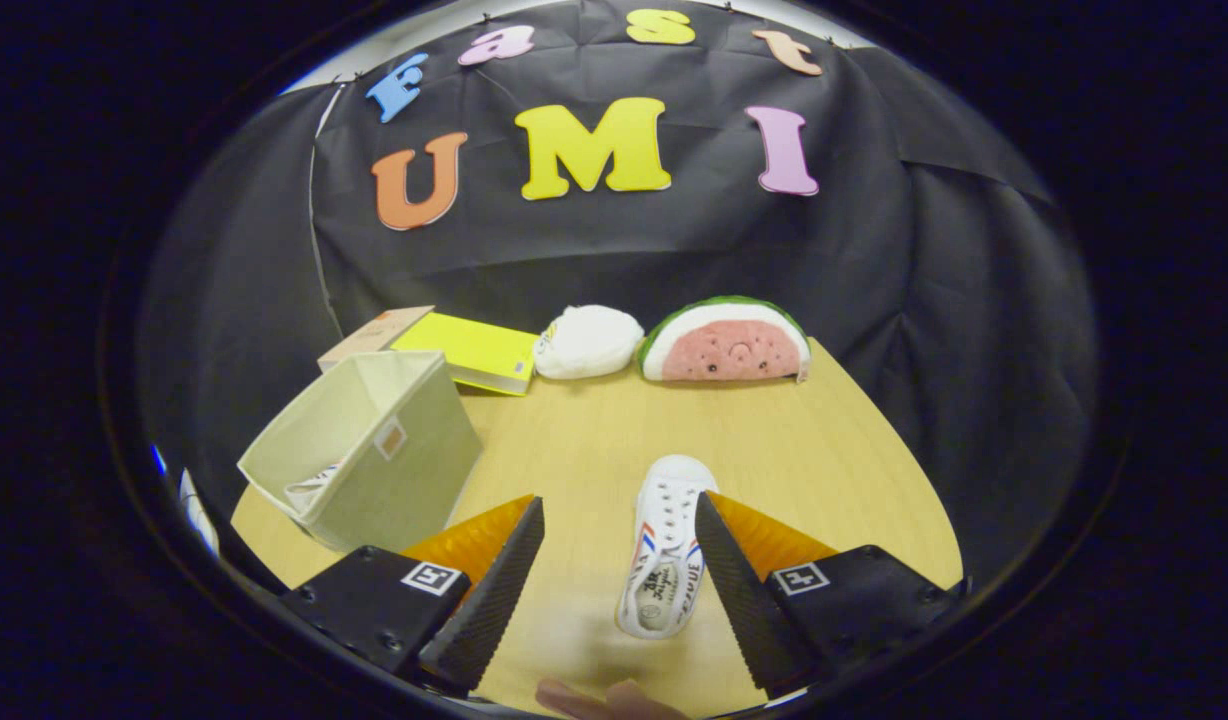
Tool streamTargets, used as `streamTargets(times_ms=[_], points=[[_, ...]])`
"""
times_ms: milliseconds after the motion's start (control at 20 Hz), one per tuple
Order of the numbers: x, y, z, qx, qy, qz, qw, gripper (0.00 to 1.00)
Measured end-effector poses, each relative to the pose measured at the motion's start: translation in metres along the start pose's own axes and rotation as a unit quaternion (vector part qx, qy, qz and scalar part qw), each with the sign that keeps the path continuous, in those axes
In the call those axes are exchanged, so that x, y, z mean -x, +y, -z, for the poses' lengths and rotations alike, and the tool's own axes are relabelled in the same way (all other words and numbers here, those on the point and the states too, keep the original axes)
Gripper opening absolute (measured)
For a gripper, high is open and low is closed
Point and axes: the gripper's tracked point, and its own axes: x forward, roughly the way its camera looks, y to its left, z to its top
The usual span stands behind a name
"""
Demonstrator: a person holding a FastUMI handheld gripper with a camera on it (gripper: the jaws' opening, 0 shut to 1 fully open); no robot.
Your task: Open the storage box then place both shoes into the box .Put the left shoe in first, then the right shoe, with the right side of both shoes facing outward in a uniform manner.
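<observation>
Table: a pale wooden top that carries everything; its near edge is cut off below the fingers.
Storage box: a cream fabric box on the left part of the table, already open and tipped so that its mouth faces up and to the left; I judge it stands so for easy loading. Inside, low in the mouth, I see something white with stripes, probably the first shoe, but most of it is hidden by the box wall.
Watermelon plush: it rests at the far edge of the table against the black wall, well apart from the work.
Yellow book: flat behind the box, on top of a brown cardboard piece which it partly hides.
White pouch: between the book and the plush; what it is exactly I cannot tell.
Gripper: the fingers are spread wide and hold nothing.
Shoe: a white sneaker lying between the fingers, closer to the right one, toe pointing away. It seems the remaining shoe to grasp. Whether the right finger touches it is not clear.
Fingertips: a person's, just at the near edge, mostly cut off.
</observation>
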Motion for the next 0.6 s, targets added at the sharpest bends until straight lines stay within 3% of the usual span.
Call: streamTargets(times_ms=[400,600], points=[[-0.037,-0.051,0.025,-0.01,0.052,0.018,0.998,0.98],[-0.059,-0.056,0.059,0.001,0.114,0.016,0.993,0.98]])
